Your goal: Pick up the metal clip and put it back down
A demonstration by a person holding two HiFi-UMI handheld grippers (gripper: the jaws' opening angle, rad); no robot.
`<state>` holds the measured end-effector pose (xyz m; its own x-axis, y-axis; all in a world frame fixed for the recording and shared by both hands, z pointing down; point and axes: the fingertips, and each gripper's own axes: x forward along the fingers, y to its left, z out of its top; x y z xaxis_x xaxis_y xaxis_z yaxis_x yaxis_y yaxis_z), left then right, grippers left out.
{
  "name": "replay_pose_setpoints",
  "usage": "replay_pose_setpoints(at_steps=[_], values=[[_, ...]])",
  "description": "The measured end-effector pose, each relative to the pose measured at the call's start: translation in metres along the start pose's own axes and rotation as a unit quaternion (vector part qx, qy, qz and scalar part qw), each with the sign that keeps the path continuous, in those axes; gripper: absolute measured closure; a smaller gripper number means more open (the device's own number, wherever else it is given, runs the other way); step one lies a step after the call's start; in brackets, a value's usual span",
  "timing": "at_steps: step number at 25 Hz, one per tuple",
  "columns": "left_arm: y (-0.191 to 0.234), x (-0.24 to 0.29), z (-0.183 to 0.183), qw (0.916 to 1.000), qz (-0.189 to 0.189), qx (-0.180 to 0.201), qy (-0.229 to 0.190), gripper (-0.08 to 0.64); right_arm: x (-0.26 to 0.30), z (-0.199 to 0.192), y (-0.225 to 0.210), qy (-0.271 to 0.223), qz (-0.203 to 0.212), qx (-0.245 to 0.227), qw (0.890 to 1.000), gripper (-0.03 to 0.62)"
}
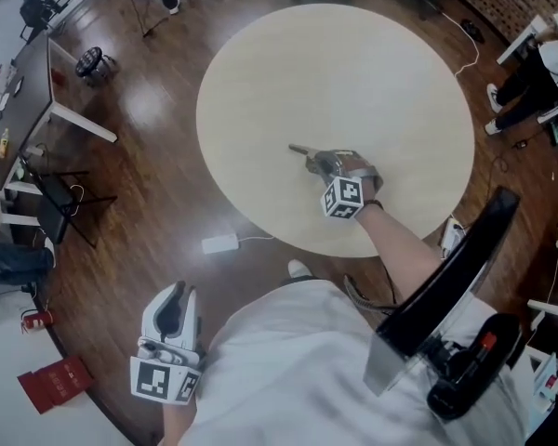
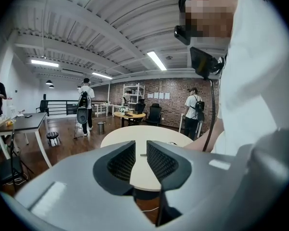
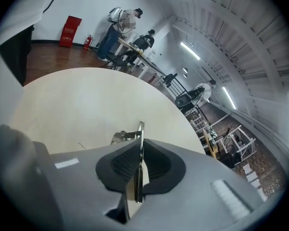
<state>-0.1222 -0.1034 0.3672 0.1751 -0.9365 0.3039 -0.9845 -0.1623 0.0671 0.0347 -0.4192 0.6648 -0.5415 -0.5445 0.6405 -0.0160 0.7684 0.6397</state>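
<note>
The metal clip (image 1: pixel 300 149) is a thin silver piece over the middle of the round pale table (image 1: pixel 260 82). My right gripper (image 1: pixel 318 161) is shut on it. In the right gripper view a flat metal strip of the clip (image 3: pixel 141 134) is pinched between the two dark pads, and its bent part sticks out ahead to the left. Whether the clip touches the tabletop (image 3: pixel 77 105) I cannot tell. My left gripper (image 1: pixel 172 307) hangs off the table at the lower left, over the wooden floor. In its own view the left gripper (image 2: pixel 140 154) is open with nothing between the pads.
A white power adapter (image 1: pixel 220 243) with a cable lies on the floor by the table's near edge. A black chair (image 1: pixel 460 277) stands at my right. Desks (image 1: pixel 28 91) line the left side. A red box (image 1: pixel 56 384) lies on the floor. Several people stand farther off.
</note>
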Motion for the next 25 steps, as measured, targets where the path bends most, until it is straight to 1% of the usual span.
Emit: replay_pose_setpoints(at_steps=[3,5,6,7,10,12,14,18,22,25], values=[[-0.010,0.002,-0.001,1.0000,-0.004,-0.003,0.007,0.494,-0.003,-0.011,0.012,0.001,0.016,0.011,1.000,0.578],[-0.013,0.002,-0.002,0.9999,-0.003,-0.006,0.012,0.494,-0.001,-0.013,0.017,-0.006,0.029,0.022,0.999,0.553],[-0.013,0.002,-0.002,0.9999,0.000,-0.008,0.013,0.494,0.001,-0.012,0.018,-0.011,0.035,0.029,0.999,0.551],[-0.013,0.001,-0.002,0.9998,0.003,-0.009,0.015,0.494,0.003,-0.012,0.019,-0.015,0.043,0.036,0.998,0.536],[-0.018,-0.003,-0.004,0.9997,0.010,-0.015,0.018,0.494,0.005,-0.012,0.026,-0.023,0.071,0.052,0.996,0.443],[-0.019,-0.007,-0.005,0.9995,0.015,-0.018,0.020,0.494,0.004,-0.012,0.026,-0.029,0.080,0.066,0.994,0.433],[-0.017,-0.013,-0.006,0.9992,0.023,-0.025,0.022,0.494,0.000,-0.008,0.022,-0.036,0.081,0.078,0.993,0.408],[-0.014,-0.026,-0.016,0.9985,0.031,-0.035,0.029,0.494,-0.013,0.005,0.018,-0.055,0.075,0.090,0.992,0.390],[-0.013,-0.031,-0.017,0.9986,0.031,-0.033,0.026,0.494,-0.034,0.032,0.002,-0.088,0.058,0.107,0.989,0.390],[-0.011,-0.035,-0.017,0.9993,0.020,-0.028,0.015,0.494,-0.059,0.053,-0.006,-0.104,0.037,0.114,0.987,0.391]])
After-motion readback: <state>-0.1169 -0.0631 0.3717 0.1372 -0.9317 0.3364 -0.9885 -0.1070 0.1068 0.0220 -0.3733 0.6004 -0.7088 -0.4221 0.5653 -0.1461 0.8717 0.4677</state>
